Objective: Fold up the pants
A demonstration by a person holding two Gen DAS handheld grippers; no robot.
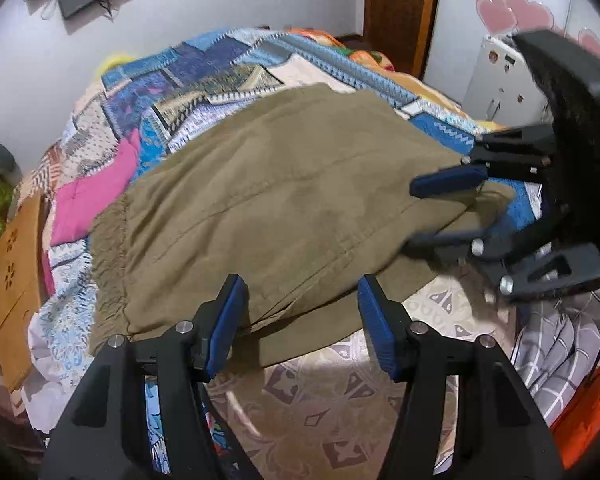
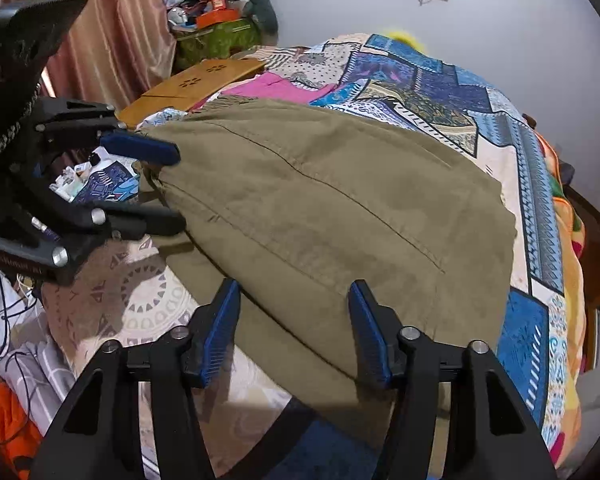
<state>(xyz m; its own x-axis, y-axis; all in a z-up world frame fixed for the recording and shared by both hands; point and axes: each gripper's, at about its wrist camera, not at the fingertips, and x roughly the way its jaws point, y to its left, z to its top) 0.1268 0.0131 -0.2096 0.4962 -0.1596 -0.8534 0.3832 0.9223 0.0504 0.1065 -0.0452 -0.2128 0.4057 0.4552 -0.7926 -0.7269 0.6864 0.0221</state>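
In the left wrist view, a tan wooden board (image 1: 14, 280) with cut-out flower shapes lies at the left edge, partly cut off by the frame. Beside it spreads the patchwork quilt (image 1: 188, 76), printed in blue, pink and cream blocks, covering the bed. Across the middle lie the pants (image 1: 260, 200), olive-khaki woven cloth folded into a broad, rounded slab with stitched seams running lengthwise and a gathered, ribbed waistband at its left end. At the bottom centre the left gripper (image 1: 300, 320) has its black arms and ribbed blue pads spread apart, straddling the near edge of the pants without pinching it. At the right, the right gripper (image 1: 456, 212) is smeared by motion blur; its fingers stand apart around the cloth's right end, though whether they touch it is hard to make out.

In the right wrist view, the left gripper (image 2: 168, 188) shows at the left, fingers apart at the waistband end. The pants (image 2: 340, 208) fill the centre. The right gripper (image 2: 294, 328) gapes open over their near edge.
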